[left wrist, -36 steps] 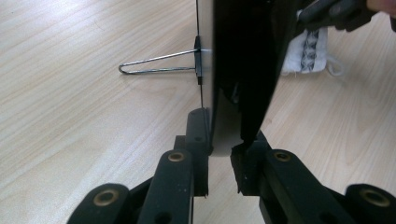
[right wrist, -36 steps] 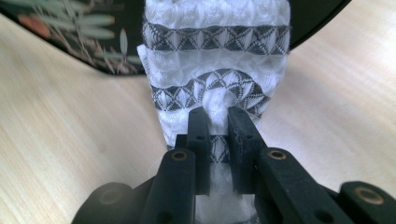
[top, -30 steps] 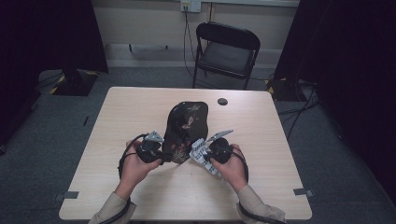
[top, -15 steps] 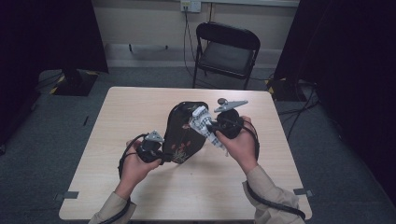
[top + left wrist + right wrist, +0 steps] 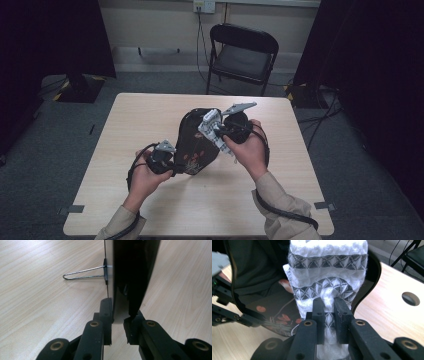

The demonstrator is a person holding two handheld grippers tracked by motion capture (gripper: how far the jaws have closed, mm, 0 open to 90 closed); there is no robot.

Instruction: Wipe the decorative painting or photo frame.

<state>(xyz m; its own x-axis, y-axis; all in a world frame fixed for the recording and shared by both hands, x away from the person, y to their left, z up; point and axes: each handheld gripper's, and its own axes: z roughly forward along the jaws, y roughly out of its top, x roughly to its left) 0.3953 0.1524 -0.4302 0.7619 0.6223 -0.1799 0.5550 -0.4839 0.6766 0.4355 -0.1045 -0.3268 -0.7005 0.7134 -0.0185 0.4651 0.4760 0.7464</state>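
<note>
A glossy black board (image 5: 192, 142) with a flower pattern stands tilted on edge at the table's middle. In the left gripper view the board (image 5: 132, 270) rises straight up, with a wire stand (image 5: 82, 273) sticking out from its back. My left gripper (image 5: 118, 320) is shut on its lower edge, also seen in the high view (image 5: 172, 167). My right gripper (image 5: 329, 307) is shut on a white cloth (image 5: 327, 267) with grey triangle bands. The cloth (image 5: 207, 120) lies against the upper right part of the board (image 5: 257, 277), and the right gripper (image 5: 216, 131) is held above the table.
The light wooden table (image 5: 150, 120) has bare room on all sides of the board. A small dark round spot (image 5: 410, 298) sits on the table behind the board. A black folding chair (image 5: 245, 52) stands beyond the far edge.
My right gripper has risen with the cloth from the board's lower right side to its upper part. The left gripper has stayed at the lower edge.
</note>
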